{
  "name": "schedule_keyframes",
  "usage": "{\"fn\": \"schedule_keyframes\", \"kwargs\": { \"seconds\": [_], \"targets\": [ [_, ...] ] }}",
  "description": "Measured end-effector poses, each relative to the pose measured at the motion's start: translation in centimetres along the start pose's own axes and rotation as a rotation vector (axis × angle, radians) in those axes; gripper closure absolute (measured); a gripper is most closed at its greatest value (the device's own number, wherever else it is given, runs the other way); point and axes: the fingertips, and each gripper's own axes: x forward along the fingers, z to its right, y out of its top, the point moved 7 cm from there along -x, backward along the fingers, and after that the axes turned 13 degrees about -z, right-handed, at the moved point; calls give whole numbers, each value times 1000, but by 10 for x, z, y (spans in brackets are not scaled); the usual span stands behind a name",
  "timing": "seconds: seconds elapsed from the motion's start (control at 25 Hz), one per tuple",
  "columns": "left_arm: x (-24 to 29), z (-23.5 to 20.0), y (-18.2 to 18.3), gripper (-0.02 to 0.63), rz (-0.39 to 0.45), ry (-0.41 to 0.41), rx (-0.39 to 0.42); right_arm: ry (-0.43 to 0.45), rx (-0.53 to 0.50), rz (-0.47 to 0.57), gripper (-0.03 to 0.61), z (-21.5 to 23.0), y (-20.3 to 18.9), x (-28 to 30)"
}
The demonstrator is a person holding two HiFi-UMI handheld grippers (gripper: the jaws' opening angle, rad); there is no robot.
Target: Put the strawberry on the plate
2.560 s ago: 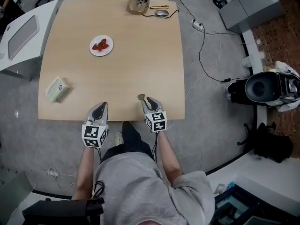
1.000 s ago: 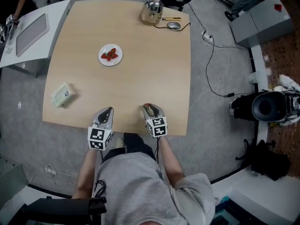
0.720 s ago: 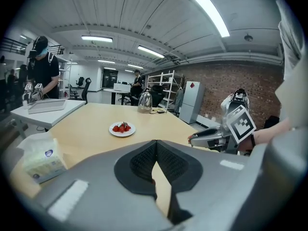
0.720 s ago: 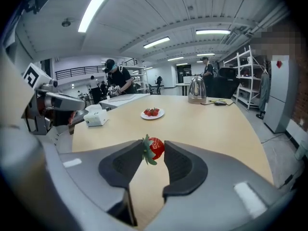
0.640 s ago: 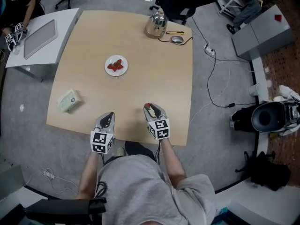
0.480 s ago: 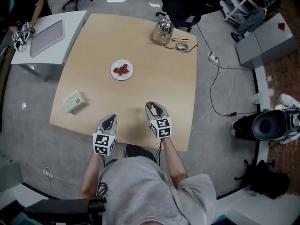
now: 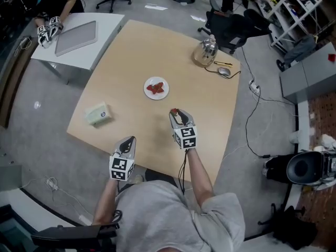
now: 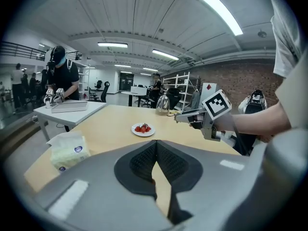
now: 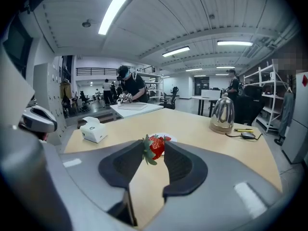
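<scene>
A red strawberry (image 9: pixel 155 148) with green leaves sits clamped between the tips of my right gripper (image 9: pixel 154 150), which hangs over the wooden table (image 7: pixel 131 62) short of the white plate (image 7: pixel 156 87). In the head view the right gripper (image 7: pixel 177 114) is just below and right of that plate, the strawberry (image 7: pixel 175 111) at its tip. The plate (image 8: pixel 143 129) carries a few strawberries (image 7: pixel 155 88). My left gripper (image 7: pixel 126 147) stays at the table's near edge, jaws touching with nothing between them (image 8: pixel 155 161).
A tissue pack (image 7: pixel 98 114) lies at the table's left side. A steel kettle (image 7: pixel 204 52), a mouse (image 7: pixel 224 72) and a pen stand at the far corner. A person works at a white side table (image 7: pixel 79 38) to the far left. Cables run across the floor on the right.
My right gripper has carried the strawberry forward over the table, closer to the plate. The head view has swung, and the left gripper stays by the near edge.
</scene>
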Motion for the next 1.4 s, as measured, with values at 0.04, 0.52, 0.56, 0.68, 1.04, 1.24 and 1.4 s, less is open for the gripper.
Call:
{"fn": "schedule_keyframes", "kwargs": {
  "seconds": [0.04, 0.52, 0.56, 0.68, 1.04, 1.24, 1.4],
  "targets": [
    [-2, -3, -1, 594, 0, 11, -10, 4, -6, -1, 434, 2, 4, 7],
    [-21, -30, -12, 594, -13, 158, -110, 31, -91, -42, 434, 24, 34, 82],
    [-23, -30, -12, 594, -15, 170, -117, 34, -98, -49, 434, 26, 36, 88],
    [-27, -31, -13, 594, -21, 200, -137, 31, -118, -72, 434, 35, 40, 106],
    [-33, -36, -18, 594, -43, 253, -186, 19, -153, -143, 434, 54, 31, 158],
    [-32, -40, -21, 594, -56, 277, -208, 19, -166, -179, 434, 62, 25, 183],
    [-30, -42, -21, 594, -58, 291, -224, 19, -172, -206, 434, 71, 21, 198]
  ]
}}
